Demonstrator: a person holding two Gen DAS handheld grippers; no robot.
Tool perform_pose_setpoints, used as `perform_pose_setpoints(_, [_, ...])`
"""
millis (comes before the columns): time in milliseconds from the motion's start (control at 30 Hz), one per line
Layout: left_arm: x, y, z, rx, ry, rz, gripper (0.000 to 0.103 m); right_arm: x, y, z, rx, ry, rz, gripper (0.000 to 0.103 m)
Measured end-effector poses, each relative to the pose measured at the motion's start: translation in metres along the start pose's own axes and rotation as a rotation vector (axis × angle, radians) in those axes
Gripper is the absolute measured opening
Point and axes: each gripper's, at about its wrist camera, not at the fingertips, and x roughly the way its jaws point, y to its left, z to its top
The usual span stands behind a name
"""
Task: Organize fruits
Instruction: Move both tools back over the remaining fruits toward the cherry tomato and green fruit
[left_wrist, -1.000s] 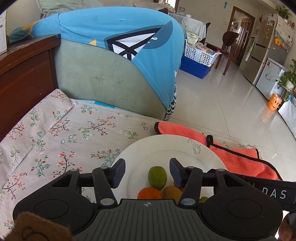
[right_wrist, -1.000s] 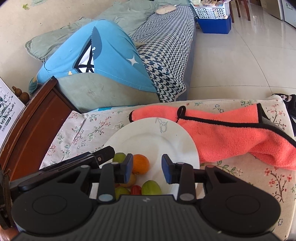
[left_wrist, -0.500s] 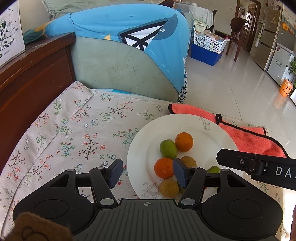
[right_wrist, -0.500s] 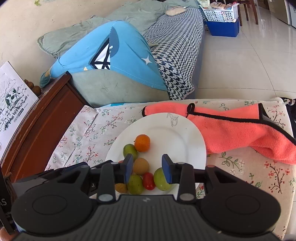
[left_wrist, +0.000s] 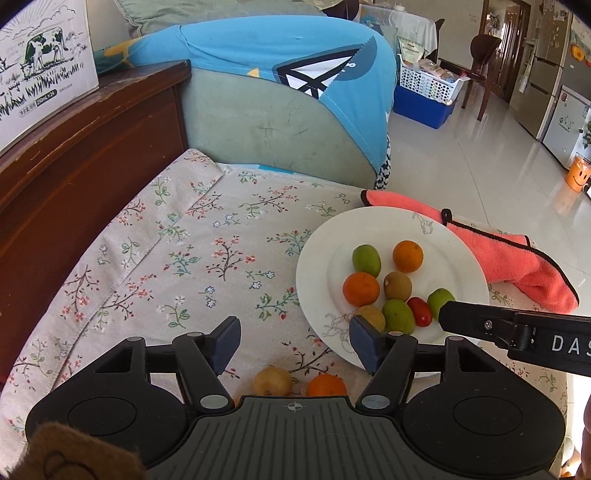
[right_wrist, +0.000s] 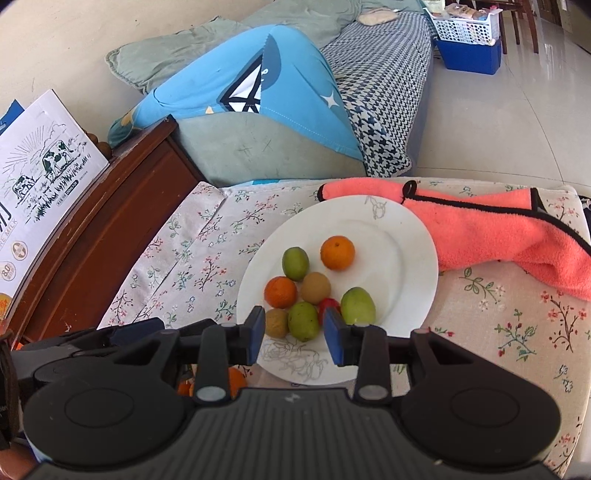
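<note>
A white plate sat on the counter, which was covered in floral cloth, with its far rim touching a pink towel. On the plate lay eight fruits: two oranges, three green fruits, two brown fruits and one small red fruit, clustered toward the near left part of the plate. Two more fruits lay off the plate on the cloth, just before the left gripper's body: a yellowish one and an orange one, close together.

The left gripper hung over the cloth at the plate's near left edge. Its fingers were opening and stood well apart, with nothing between them and nothing gripped.

The right gripper hung over the plate's near rim. Its fingers stood a narrow gap apart and held nothing; the fruits seen past the gap lay on the plate beyond them, not between the pads.

A milk carton stood on a wooden cabinet to the left.
</note>
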Motion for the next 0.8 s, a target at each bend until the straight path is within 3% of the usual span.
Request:
perform_pose_setpoints(600, [-0.029,0.074,-0.026,-0.1,0.028,0.051,0.066,0.003,0.039,-0.056,-0.108,0.136,0.105,0.038])
perform_pose_setpoints(800, [-0.022,0.087,-0.042,-0.093,0.078,0.067,0.066,0.011,0.053,-0.069,-0.158,0.187,0.134,0.038])
